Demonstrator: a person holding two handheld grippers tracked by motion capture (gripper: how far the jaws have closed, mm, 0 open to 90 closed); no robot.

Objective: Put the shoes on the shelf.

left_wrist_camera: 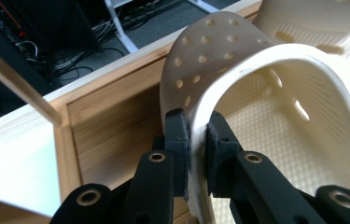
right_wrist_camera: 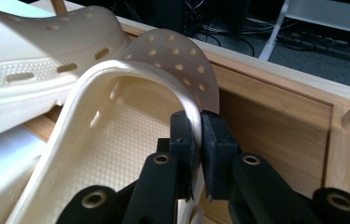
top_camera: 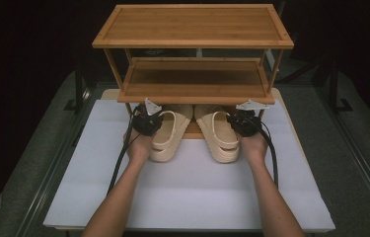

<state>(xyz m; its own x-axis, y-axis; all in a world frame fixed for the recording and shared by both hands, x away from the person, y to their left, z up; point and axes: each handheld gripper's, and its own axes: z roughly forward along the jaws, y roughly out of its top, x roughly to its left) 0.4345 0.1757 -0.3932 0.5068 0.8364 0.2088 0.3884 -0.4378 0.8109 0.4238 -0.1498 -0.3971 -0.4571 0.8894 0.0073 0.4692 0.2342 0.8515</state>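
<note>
Overhead, both clogs (top_camera: 170,133) at rack's (top_camera: 192,86) bottom shelf, close up, each tongs (left_wrist_camera: 197,154) clenched on a heel strap (left_wrist_camera: 256,60)

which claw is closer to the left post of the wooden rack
Left. The left claw is clamped on the left shoe's strap, just beside the rack's left post. The right claw grips the right shoe's strap, over by the opposite end.

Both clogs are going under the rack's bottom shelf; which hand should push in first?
Probably left, narrowly. The left gripper pinches the left clog, whose toe already sits under the rack. The right gripper grips the right clog equally firmly.
</note>
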